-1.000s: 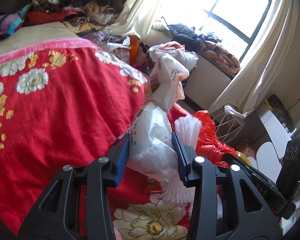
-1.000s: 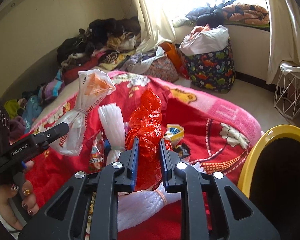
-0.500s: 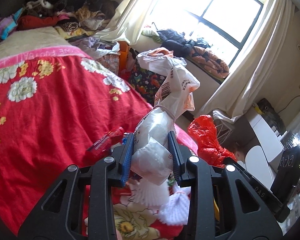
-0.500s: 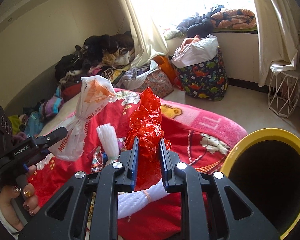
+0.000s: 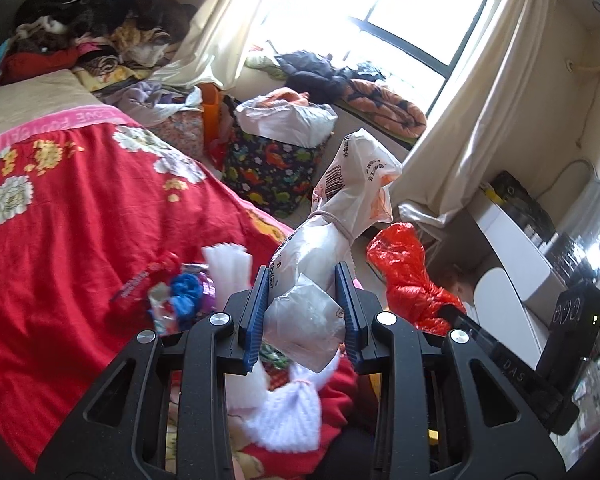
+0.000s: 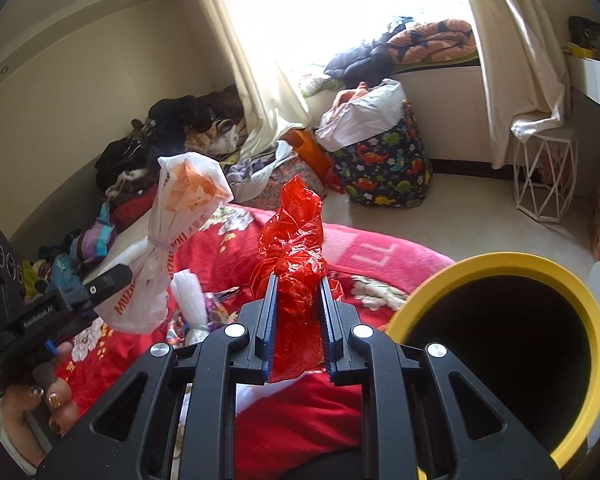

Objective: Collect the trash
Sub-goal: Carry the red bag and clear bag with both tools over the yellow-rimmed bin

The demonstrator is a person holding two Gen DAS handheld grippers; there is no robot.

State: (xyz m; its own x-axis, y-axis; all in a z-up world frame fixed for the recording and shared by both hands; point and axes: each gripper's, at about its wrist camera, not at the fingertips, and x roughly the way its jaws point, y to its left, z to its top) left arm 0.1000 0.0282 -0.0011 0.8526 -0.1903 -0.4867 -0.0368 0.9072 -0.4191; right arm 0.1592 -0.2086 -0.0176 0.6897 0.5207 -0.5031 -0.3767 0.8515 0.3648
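Both bags higher off the bed: left tongs [image 5: 303, 309] clamping white bag [image 5: 312, 280], right tongs [image 6: 297, 328] red bag [image 6: 294, 256].

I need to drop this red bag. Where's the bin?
In the right wrist view, the yellow-rimmed bin sits lower right, beside the red bag in the right gripper.

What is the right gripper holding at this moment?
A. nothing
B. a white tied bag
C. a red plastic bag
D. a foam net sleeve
C: in the right wrist view, the right gripper is shut on the crumpled red plastic bag, beside the yellow-rimmed bin.
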